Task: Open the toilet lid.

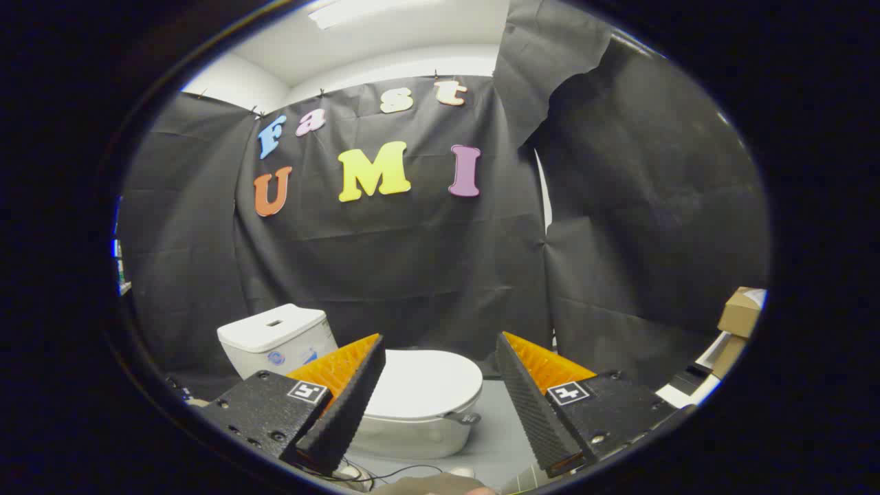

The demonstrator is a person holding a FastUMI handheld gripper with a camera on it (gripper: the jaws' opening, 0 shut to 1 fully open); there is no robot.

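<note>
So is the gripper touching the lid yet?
Apart. In the gripper view the gripper is open, its fingers spread wide, and the closed lid lies beyond and below them, with floor showing past the right finger.

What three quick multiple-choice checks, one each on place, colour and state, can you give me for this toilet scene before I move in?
1. Where is the tank relative to the lid?
A. beyond it, near the cloth wall
B. on top of it
C. under it

2. What colour is the toilet lid?
A. black
B. white
C. blue

3. How is the lid?
A. raised
B. removed
C. down, shut

Answers: 1 A, the tank stands behind the bowl. 2 B, lid and tank both look white. 3 C, the lid lies flat on the bowl; the hand-held gripper is open, fingers apart, touching nothing.
</note>
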